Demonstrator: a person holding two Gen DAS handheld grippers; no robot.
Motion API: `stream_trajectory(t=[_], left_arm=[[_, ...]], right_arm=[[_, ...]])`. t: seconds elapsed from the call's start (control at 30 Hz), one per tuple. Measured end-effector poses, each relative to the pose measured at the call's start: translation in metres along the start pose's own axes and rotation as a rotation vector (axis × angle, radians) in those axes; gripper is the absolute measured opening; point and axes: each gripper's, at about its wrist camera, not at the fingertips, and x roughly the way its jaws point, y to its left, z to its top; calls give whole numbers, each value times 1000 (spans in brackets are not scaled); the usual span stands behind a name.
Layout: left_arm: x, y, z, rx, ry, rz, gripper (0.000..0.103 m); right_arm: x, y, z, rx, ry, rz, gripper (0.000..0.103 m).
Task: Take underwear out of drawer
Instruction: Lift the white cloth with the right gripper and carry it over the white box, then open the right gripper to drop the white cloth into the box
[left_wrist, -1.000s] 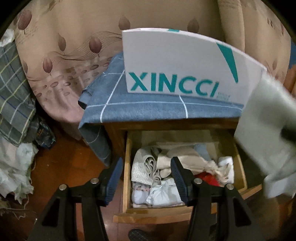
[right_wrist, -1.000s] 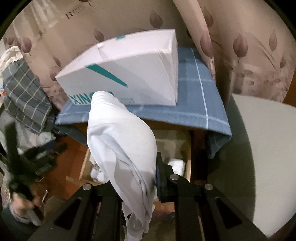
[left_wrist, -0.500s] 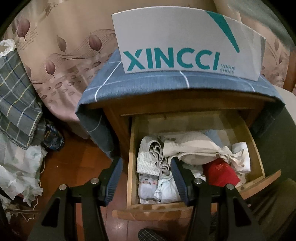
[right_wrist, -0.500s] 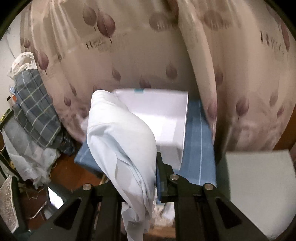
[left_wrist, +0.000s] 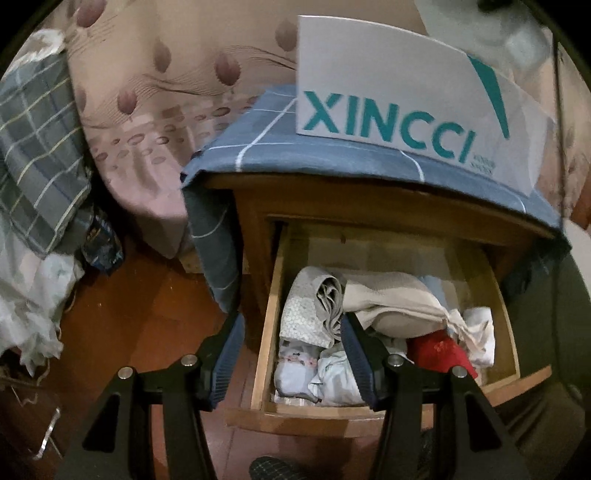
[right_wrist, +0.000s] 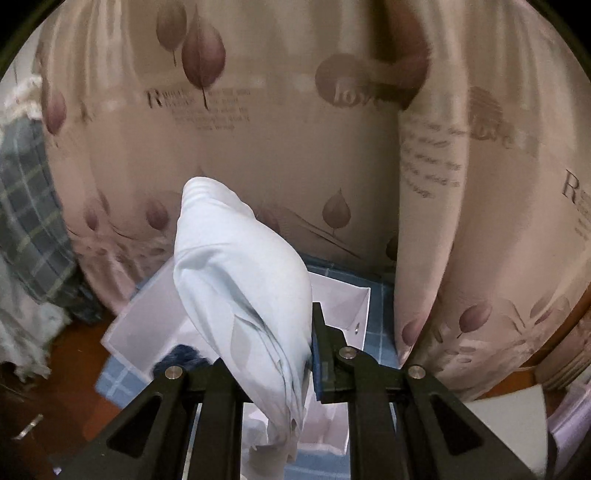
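Pinching pale blue-white underwear (right_wrist: 243, 295) in my right claw (right_wrist: 266, 354), fingers pressed together on the cloth at the lower middle of the right wrist frame. Its long axis runs from a hanging tail at bottom centre up and leftward to a rounded peak in mid-frame. Just behind it sits an open white box (right_wrist: 343, 302) on a blue checked cloth (right_wrist: 376, 325), with something dark blue inside at lower left. Farther back, a beige curtain (right_wrist: 295, 147) with leaf prints carries a big "R", blurred small lines and a word like "love" at upper right.

My left claw (left_wrist: 291, 358) is spread wide, gripping nothing, at the bottom of the left wrist frame. Its right finger (left_wrist: 356, 354) overlaps the open wooden drawer (left_wrist: 267, 332), stuffed with a grey patterned roll (left_wrist: 306, 306), a beige bundle (left_wrist: 391, 299) and a red piece (left_wrist: 439, 350). Beyond, upper right, the box front (left_wrist: 406, 92) reads "XINCCI" in teal; the small print beside it is too blurred. Plaid fabric (left_wrist: 33, 147) hangs far left.
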Motion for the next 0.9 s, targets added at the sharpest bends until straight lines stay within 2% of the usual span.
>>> stream_trajectory(t=[0.23,0.43,0.6,0.83,0.9], left_arm=[[2,9,0,-55,8,-21,55],[1,7,-1,-42,-3,-23,55],[0,2,-2,-23,-9,-19,55],[1,-1,-2,-12,-3,-12,55],[1,-2,-2,-10,-3,-12,55]], right_arm=[[73,25,-15,-115,126,-89,13],[109,35,-35,-136,226,-81,13],[123,32,-44,-81,289,-20,17],[115,27,-50,-64,294,15,28],[107,26,-50,-48,291,36,38]])
